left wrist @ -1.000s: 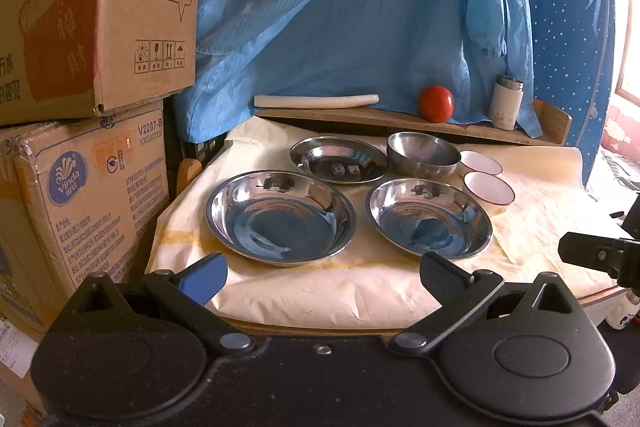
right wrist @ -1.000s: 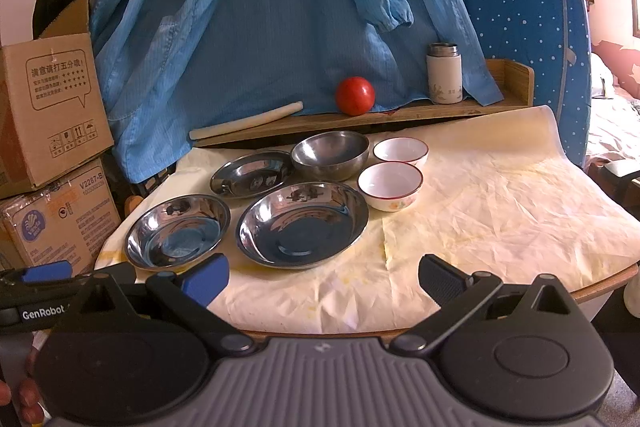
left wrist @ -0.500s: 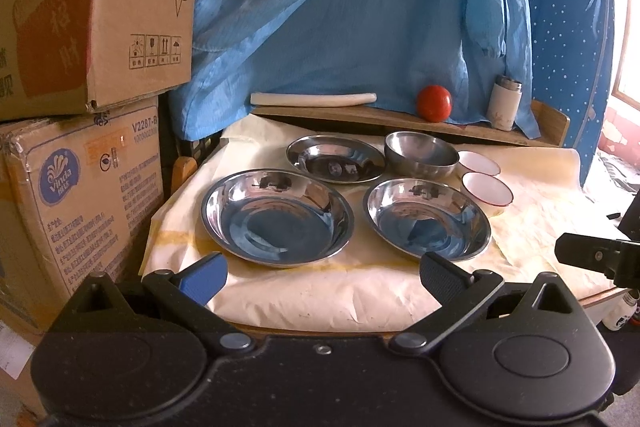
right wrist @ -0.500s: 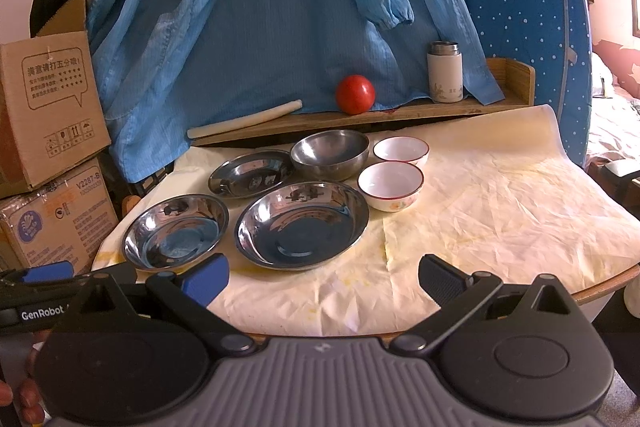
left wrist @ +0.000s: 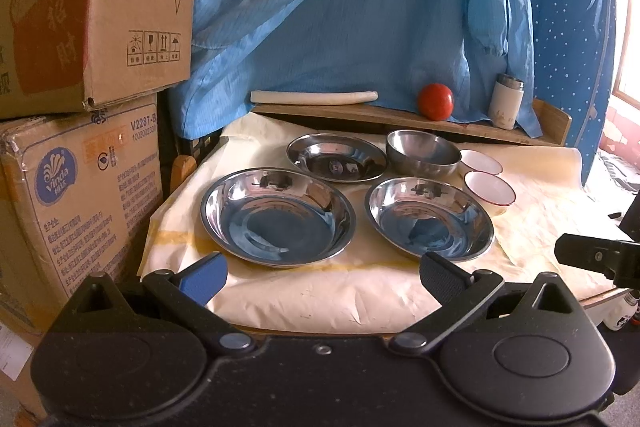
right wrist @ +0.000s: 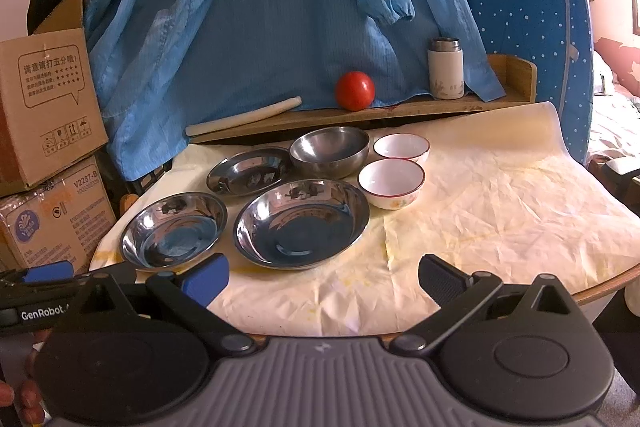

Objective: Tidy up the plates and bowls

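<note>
Three steel plates lie on the paper-covered table: a near left plate, a near right plate and a smaller far plate. Behind them stand a steel bowl and two white red-rimmed bowls, one nearer and one farther. My left gripper hangs open before the table's front edge, short of the plates. My right gripper is open too, over the front edge, with nothing between its fingers.
A wooden shelf at the back holds a tomato, a white flask and a white roll. Blue cloth hangs behind. Stacked cardboard boxes stand left of the table. Bare crumpled paper covers the right half.
The left gripper has drifted slightly left and closer, so the plates look a bit larger. The right gripper has barely moved. Both stay open.
</note>
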{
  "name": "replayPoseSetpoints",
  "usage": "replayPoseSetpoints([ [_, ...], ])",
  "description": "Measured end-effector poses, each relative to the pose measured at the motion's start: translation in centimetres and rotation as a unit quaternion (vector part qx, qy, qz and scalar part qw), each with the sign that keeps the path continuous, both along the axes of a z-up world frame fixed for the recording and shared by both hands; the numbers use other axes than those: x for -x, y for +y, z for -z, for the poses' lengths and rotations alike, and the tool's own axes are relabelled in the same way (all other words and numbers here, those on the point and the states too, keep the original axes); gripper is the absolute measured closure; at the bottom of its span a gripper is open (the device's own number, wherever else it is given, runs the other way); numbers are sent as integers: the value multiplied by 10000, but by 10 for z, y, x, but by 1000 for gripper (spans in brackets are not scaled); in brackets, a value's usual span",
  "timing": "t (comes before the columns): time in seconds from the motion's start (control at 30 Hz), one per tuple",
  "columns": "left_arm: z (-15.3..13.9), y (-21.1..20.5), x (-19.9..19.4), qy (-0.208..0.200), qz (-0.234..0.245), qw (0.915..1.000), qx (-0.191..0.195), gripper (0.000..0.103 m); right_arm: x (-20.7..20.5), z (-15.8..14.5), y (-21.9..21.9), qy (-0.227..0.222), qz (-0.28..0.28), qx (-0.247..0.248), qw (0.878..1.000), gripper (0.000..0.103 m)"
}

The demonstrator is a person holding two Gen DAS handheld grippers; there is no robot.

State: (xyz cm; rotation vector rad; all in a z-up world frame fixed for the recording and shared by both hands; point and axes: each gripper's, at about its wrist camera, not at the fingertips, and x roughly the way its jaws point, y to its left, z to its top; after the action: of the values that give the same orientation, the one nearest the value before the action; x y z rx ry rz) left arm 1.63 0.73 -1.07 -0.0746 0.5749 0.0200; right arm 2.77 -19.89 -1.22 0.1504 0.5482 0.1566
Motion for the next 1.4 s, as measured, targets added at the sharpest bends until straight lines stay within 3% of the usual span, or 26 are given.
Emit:
replayPoseSetpoints([
  [0.83, 2, 11, -24, 213, -229, 9987, 392, 1, -26, 5, -1, 165, -129, -26, 9998, 0],
  [1.17, 3, 19, -46, 461, -578, 9952, 648, 7, -63, 6, -1, 263, -386, 37, 9989, 0],
  [1.4, 8, 32, -64, 675, -1148, 9855, 1052, 7, -98, 6, 1, 289, -821, 114, 9961, 0],
])
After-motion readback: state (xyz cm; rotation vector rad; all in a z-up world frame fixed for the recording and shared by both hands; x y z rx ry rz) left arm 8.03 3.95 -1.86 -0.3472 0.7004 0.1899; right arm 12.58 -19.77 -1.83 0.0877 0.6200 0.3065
